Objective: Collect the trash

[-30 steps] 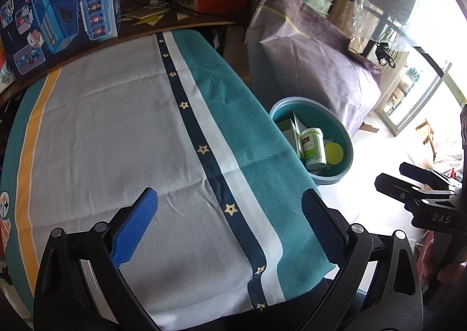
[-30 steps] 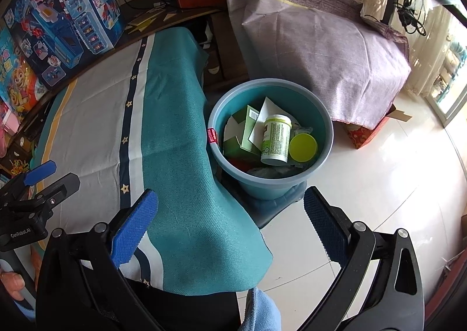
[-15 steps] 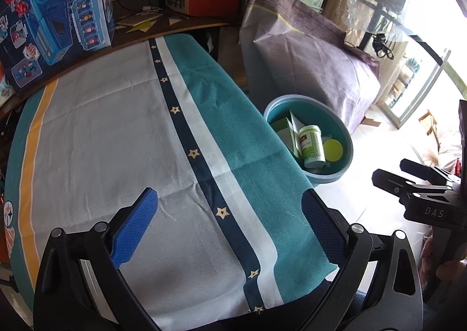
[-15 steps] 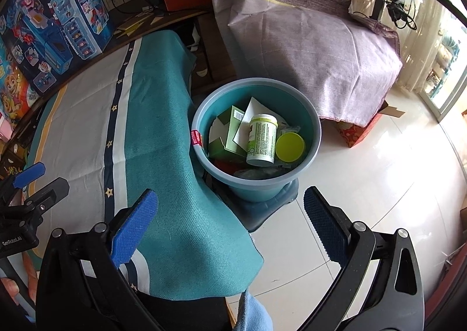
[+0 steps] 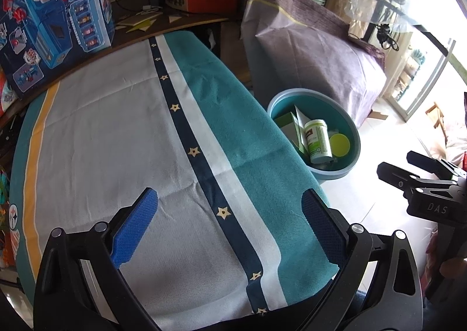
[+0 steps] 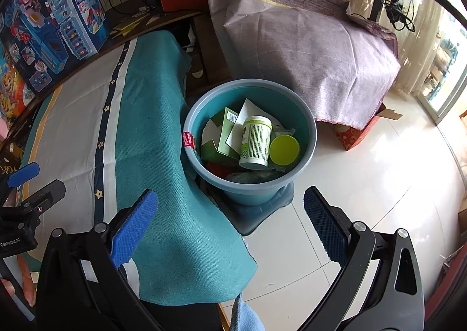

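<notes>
Two wide, empty claws, left claw [image 5: 227, 223] and right claw [image 6: 230, 223], above striped tablecloth [image 5: 116, 132], blue bin [image 6: 306, 126], white tiled floor [image 6: 364, 185].

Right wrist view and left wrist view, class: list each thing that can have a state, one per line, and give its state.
Left gripper: open, holding nothing.
Right gripper: open, holding nothing.
Bucket: upright, uncovered, partly filled with trash.
Bottle: on its side in the bucket, cap off.
Yellow lid: loose, beside the bottle.
Tablecloth: spread flat, one edge hanging.
</notes>
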The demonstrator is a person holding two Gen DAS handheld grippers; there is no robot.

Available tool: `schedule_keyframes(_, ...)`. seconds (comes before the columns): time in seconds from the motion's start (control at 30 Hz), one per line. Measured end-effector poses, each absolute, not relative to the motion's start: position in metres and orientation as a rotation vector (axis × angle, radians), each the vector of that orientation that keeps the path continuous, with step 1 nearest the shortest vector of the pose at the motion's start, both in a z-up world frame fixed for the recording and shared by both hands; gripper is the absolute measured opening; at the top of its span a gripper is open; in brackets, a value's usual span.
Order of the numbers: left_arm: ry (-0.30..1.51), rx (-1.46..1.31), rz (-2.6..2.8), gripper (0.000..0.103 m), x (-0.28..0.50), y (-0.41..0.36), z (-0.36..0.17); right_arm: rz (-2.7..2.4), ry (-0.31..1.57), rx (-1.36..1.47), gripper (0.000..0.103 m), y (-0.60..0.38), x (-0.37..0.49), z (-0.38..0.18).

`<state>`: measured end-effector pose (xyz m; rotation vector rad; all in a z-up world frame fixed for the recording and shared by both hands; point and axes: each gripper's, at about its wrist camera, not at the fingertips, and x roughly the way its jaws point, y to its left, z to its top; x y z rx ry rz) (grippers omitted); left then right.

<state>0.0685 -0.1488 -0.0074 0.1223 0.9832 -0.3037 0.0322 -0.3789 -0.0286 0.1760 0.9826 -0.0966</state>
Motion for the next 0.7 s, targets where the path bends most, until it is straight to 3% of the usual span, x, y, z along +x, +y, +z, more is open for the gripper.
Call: schedule_keyframes(0.7,1.013,0.135,-0.303,0.099,0.0696,-0.1541,-0.0157,-0.105,0.985,0.16,0.096,-0.3829,0.0364,-0.0322)
